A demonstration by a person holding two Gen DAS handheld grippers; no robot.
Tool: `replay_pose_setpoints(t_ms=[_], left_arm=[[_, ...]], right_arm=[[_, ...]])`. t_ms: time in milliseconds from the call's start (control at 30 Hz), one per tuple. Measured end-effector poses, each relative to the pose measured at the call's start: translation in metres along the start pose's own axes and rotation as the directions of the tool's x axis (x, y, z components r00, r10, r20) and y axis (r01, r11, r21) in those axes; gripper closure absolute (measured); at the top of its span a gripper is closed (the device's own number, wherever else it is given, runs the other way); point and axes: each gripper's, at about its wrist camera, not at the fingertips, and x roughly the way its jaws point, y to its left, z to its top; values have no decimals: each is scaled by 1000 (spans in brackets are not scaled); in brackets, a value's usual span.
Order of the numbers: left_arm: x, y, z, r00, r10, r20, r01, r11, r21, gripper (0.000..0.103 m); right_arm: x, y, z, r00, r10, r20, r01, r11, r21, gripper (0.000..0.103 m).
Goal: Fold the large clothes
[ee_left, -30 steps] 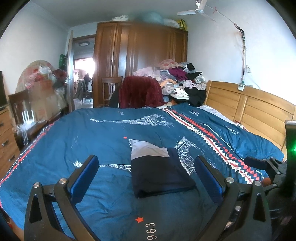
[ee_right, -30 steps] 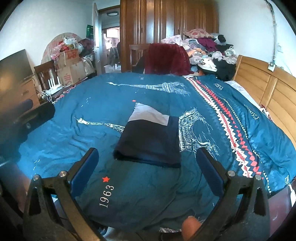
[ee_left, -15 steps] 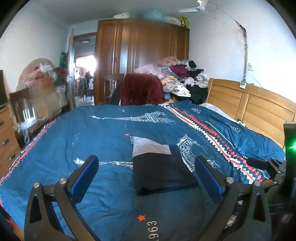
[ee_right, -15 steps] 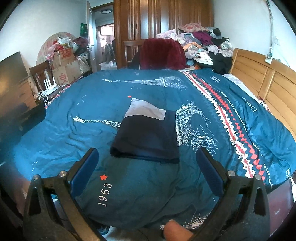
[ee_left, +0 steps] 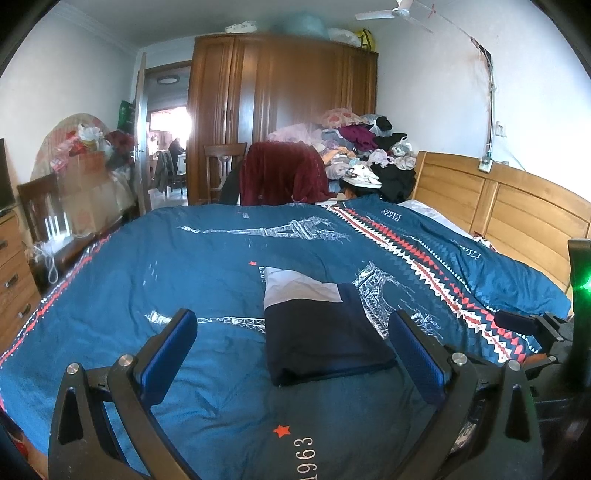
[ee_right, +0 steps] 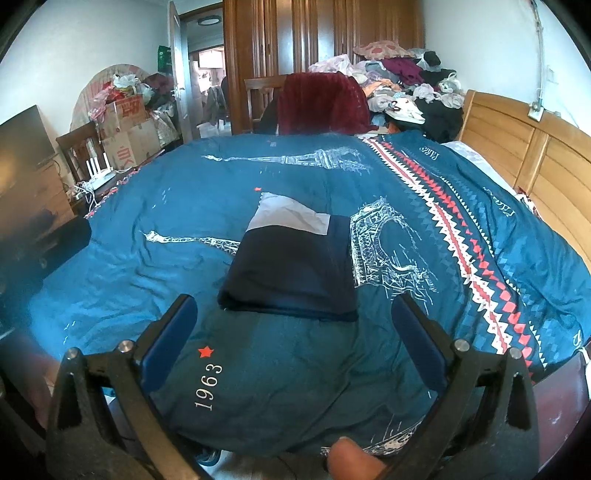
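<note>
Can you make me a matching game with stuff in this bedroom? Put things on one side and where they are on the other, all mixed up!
Things:
1. folded navy garment
2. dark red blanket
3. pile of clothes
4. ceiling fan

Places:
A. draped over a wooden chair
B. up near the ceiling
C. lying flat in the middle of the blue bedspread
D. heaped in the far corner by the headboard

Pairs: 1-C, 2-A, 3-D, 4-B
</note>
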Motion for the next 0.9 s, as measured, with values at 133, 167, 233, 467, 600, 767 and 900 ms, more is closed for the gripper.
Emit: replay_pose_setpoints(t_ms=[133, 167, 233, 467, 600, 767, 900], left_arm=[[3, 0, -2, 1000, 0, -5, 0, 1000, 0, 0], [4, -1, -3, 1000, 1, -4, -1, 1000, 1, 0], [4, -1, -3, 1000, -1, -6, 1, 1000, 1, 0], [7, 3, -6, 1000, -1, -16, 1, 1000, 2, 0], [8, 3, -8, 1000, -1, -19, 1, 1000, -1, 0], [10, 4, -9, 1000, -1, -23, 1, 1000, -1, 0], [10, 4, -10, 1000, 0, -22, 0, 1000, 0, 0]], right_arm=[[0, 0, 2, 1000, 5, -1, -5, 1000, -2, 0], [0, -1, 3, 1000, 8, 0, -8, 1000, -1, 0], [0, -1, 4, 1000, 11, 3, -11, 1000, 5, 0], [1, -1, 5, 1000, 9, 2, -9, 1000, 5, 0], [2, -2, 6, 1000, 12, -5, -12, 1000, 7, 0], [4, -2, 6, 1000, 13, -6, -13, 1000, 7, 0], [3, -2, 6, 1000, 13, -5, -13, 1000, 4, 0]])
